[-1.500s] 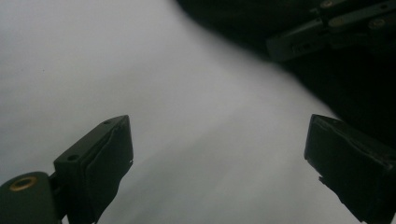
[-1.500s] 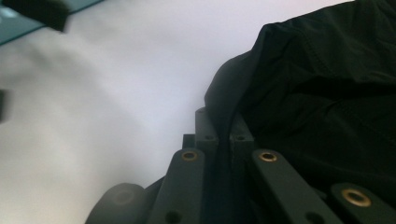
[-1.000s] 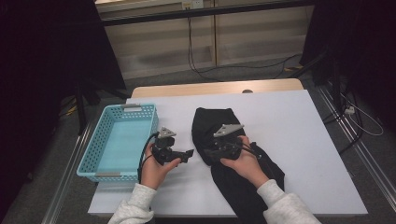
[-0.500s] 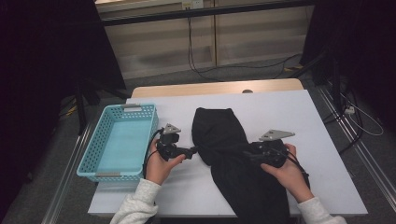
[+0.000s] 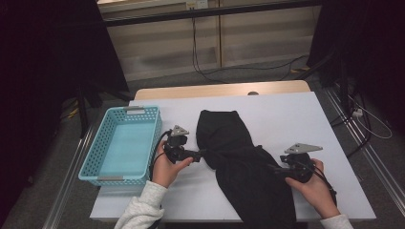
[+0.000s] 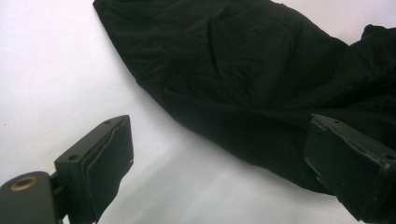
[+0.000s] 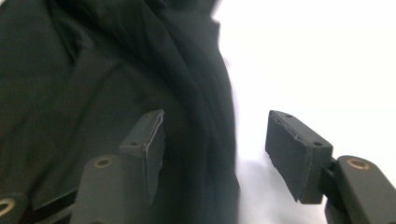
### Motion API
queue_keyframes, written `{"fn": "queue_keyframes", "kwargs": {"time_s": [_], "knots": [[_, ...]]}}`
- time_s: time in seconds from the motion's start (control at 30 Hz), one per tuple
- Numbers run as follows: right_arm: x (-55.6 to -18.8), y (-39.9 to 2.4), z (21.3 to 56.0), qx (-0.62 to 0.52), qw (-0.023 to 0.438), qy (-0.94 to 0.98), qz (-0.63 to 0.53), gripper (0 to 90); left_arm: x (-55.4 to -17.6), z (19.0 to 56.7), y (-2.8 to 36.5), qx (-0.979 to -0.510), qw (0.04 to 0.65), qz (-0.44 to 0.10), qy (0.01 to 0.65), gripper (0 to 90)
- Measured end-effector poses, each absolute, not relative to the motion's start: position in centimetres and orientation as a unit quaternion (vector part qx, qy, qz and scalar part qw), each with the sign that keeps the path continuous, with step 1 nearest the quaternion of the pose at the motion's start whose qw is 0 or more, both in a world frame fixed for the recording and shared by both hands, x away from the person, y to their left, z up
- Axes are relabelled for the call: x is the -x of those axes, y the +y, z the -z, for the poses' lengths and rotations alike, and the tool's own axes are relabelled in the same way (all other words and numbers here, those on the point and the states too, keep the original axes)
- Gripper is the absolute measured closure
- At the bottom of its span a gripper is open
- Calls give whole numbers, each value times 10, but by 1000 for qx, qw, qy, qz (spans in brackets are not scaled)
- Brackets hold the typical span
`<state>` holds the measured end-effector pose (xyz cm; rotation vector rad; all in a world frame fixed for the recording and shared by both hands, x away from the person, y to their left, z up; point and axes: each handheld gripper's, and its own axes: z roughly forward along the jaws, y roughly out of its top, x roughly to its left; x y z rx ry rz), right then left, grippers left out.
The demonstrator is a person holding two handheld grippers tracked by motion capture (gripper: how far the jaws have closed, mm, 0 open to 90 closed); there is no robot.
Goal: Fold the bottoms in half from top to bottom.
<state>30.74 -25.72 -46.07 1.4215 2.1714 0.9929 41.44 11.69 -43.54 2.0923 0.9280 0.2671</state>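
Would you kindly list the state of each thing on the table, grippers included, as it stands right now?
black garment: lying loosely spread and creased on the table, hanging over the near edge.
blue basket: upright, empty.
left gripper: jaws open, the garment's left edge between them, not pinched.
right gripper: jaws open, astride the garment's right edge fold, pads not pressing.
table: covered in white.

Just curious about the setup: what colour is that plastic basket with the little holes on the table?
The basket is light turquoise blue; the high view shows it best.
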Motion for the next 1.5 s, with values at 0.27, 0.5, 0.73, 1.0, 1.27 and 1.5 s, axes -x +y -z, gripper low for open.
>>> {"fn": "queue_keyframes", "kwargs": {"time_s": [0.27, 0.5, 0.73, 1.0, 1.27, 1.5], "knots": [[-298, -261, 463, -517, 178, 761, -349, 521, -415, 436, 114, -832, 406, -104, 364, 85], [-288, -256, 464, -505, 164, 766, -362, 793, -416, 435, 115, -828, 410, -109, 368, 85], [-290, -260, 464, -502, 148, 765, -375, 885, -417, 435, 115, -827, 409, -107, 370, 85], [-292, -285, 460, -519, 151, 752, -377, 884, -420, 434, 115, -820, 415, -108, 379, 84], [-294, -313, 461, -548, 162, 736, -363, 884, -424, 434, 111, -823, 411, -104, 379, 83], [-294, -312, 462, -550, 164, 736, -359, 882, -440, 435, 101, -814, 413, -110, 394, 89]]}}
